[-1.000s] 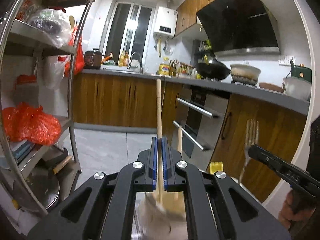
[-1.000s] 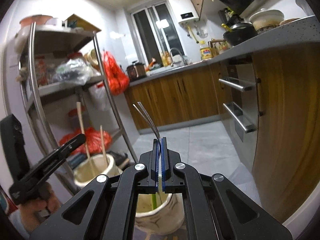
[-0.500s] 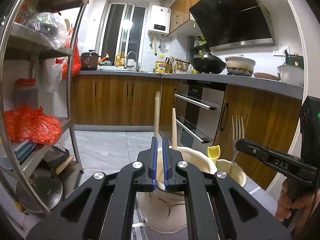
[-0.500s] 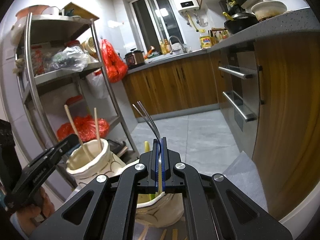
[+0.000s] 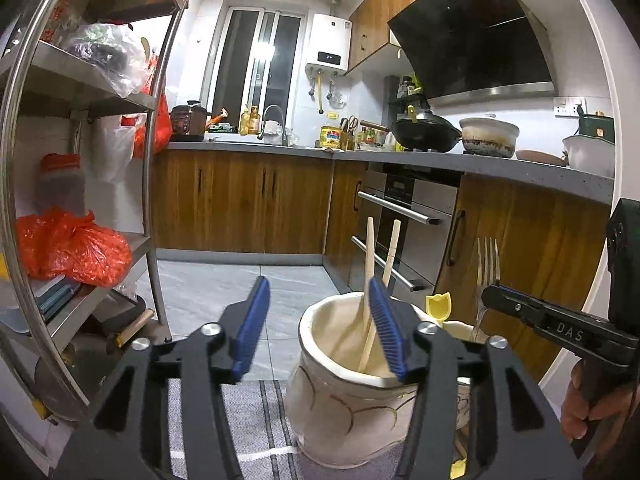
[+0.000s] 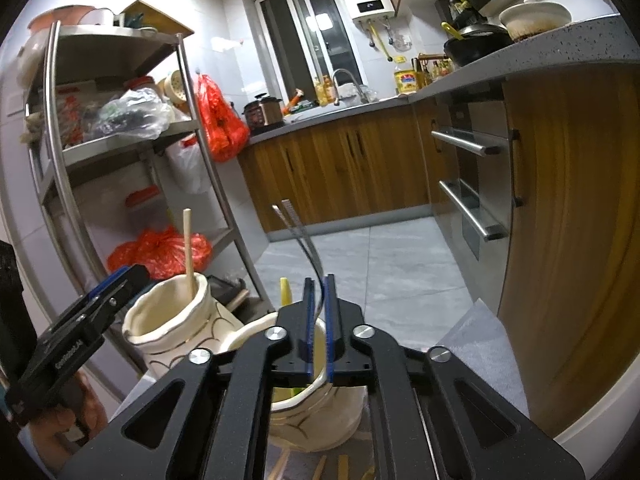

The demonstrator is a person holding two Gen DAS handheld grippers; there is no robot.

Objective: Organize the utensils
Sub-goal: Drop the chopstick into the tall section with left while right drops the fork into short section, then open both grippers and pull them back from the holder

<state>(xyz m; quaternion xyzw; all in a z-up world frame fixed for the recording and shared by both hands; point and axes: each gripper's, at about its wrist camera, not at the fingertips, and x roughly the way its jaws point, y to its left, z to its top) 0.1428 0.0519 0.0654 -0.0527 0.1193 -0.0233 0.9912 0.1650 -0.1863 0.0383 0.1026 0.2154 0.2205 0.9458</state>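
Jaws of the left gripper [image 5: 318, 320] have just been opening and are standing well apart, holding nothing, with two wooden chopsticks [image 5: 370, 280] leaning in the cream jar [image 5: 340, 412] just ahead. The right gripper [image 6: 318, 320] is parting narrowly, its jaws having just been opening, the fork [image 6: 300, 240] standing between them over the second jar [image 6: 320, 420].

I see two cream ceramic jars [image 5: 352, 400] with a glossy glaze and thin gold lines, one holding pale, matt wooden sticks [image 5: 370, 264]. A shiny metal fork [image 5: 486, 272] sits between the ribbed blue rubbery pads of my right claw [image 6: 318, 316], whose frame is matt black plastic with bright metal bolts. The bench [image 5: 520, 170] is speckled grey stone over glossy wood-grain cabinets [image 5: 240, 200], beside a brushed steel rack [image 5: 152, 160].
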